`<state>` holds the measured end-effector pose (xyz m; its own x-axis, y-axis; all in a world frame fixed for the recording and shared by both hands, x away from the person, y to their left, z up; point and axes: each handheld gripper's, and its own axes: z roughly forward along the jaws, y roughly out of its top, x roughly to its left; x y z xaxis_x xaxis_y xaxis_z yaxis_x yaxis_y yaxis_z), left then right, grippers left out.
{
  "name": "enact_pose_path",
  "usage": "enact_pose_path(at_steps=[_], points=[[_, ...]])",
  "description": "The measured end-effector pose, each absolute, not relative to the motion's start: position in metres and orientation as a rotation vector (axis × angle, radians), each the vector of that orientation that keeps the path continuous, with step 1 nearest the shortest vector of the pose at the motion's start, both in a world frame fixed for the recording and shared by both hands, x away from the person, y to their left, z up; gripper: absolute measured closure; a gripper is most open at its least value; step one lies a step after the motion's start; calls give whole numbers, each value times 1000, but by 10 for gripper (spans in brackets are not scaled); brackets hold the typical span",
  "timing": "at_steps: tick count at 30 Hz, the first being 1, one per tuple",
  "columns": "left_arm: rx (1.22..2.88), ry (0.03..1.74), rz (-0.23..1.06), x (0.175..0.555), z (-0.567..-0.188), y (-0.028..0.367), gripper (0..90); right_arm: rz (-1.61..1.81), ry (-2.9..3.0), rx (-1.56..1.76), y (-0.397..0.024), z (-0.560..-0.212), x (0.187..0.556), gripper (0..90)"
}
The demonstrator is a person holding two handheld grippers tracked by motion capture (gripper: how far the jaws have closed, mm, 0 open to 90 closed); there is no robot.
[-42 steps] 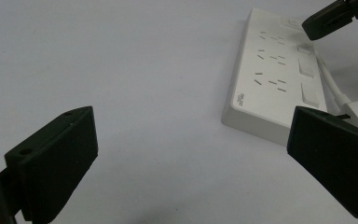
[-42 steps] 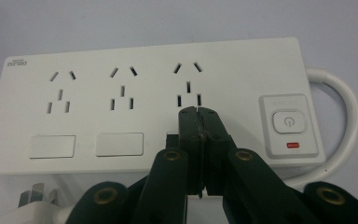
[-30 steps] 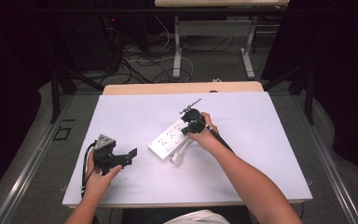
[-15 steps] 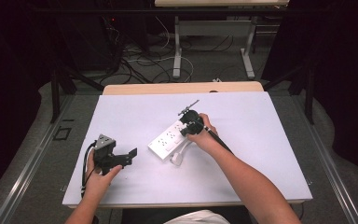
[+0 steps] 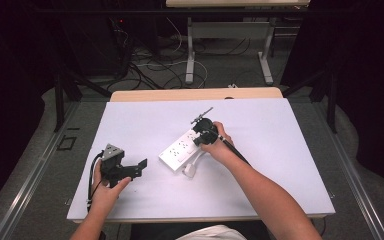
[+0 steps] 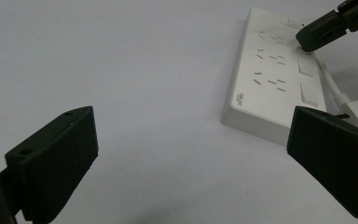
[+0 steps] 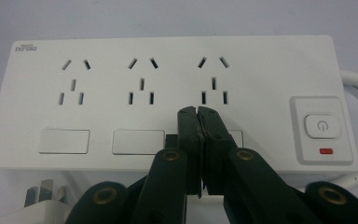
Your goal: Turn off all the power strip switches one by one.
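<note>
A white power strip (image 5: 180,149) lies at an angle in the middle of the white table; it has three socket groups, three rocker switches and a main power button (image 7: 322,126). My right gripper (image 7: 198,111) is shut, its tips pressed down on the third rocker switch of the power strip (image 7: 168,93). That same gripper (image 5: 203,134) sits over the strip's far end in the high view. My left gripper (image 5: 130,167) is open and holds nothing, resting on the table to the left of the strip (image 6: 272,79). The strip's white cord (image 6: 333,88) and plug (image 7: 37,207) lie beside it.
The white table top (image 5: 280,150) extends around the strip, with a wooden edge (image 5: 195,94) at the far side. Desk legs and loose cables (image 5: 150,65) lie on the floor beyond. Dark curtains close in both sides.
The right gripper has edged slightly along the power strip's far end. The left gripper and the strip stay where they were.
</note>
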<state>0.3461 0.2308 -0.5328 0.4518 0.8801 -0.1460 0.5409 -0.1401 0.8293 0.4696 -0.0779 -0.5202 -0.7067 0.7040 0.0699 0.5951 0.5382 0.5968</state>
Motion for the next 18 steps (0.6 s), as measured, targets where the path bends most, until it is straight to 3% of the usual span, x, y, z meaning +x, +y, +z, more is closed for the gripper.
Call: enact_pose_path(at_steps=[18], points=[[1814, 1207, 481, 346, -532, 231, 17, 869, 2604, 1101, -76, -522, 469, 900]])
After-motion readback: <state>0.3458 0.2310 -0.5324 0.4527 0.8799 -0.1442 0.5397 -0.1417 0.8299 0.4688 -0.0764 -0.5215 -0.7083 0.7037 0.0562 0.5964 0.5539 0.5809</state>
